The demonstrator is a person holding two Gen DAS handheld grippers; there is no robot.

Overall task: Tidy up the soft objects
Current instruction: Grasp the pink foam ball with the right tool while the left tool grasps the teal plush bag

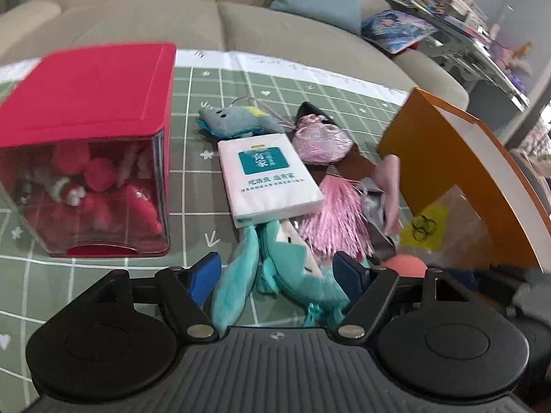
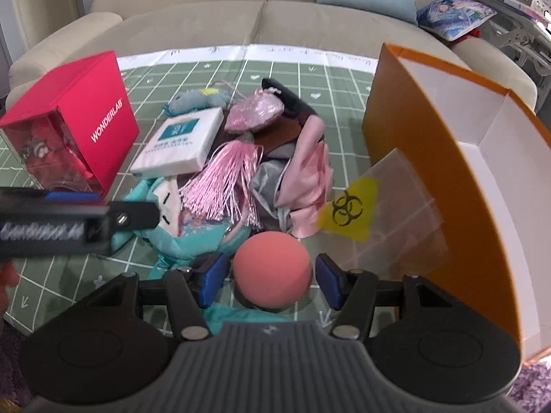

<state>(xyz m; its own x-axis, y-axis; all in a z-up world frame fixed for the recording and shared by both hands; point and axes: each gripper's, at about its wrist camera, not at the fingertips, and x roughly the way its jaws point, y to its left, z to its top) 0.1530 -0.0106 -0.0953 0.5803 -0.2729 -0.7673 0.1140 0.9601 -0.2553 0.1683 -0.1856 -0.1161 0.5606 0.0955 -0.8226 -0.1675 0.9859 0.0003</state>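
Note:
My left gripper point(image 1: 277, 275) hangs open over a teal plush toy point(image 1: 275, 268), which lies between its blue pads without touching either. A white tissue pack point(image 1: 268, 179) rests on the plush's far end. My right gripper point(image 2: 272, 280) is open around a coral foam ball point(image 2: 272, 268) on the green checked mat point(image 2: 310, 79). A thin gap shows on each side of the ball. Behind the ball lies a heap of a pink tassel point(image 2: 224, 179), a pink brocade pouch point(image 2: 256, 112), pink and grey cloth point(image 2: 306, 179) and a grey-blue plush point(image 2: 196, 99).
A red box point(image 1: 86, 120) with a clear front holding red plush pieces stands on the left. An open orange box point(image 2: 430, 137) stands on the right, with a clear bag bearing a yellow label point(image 2: 347, 206) leaning against it. A beige sofa point(image 2: 261, 24) runs behind the table.

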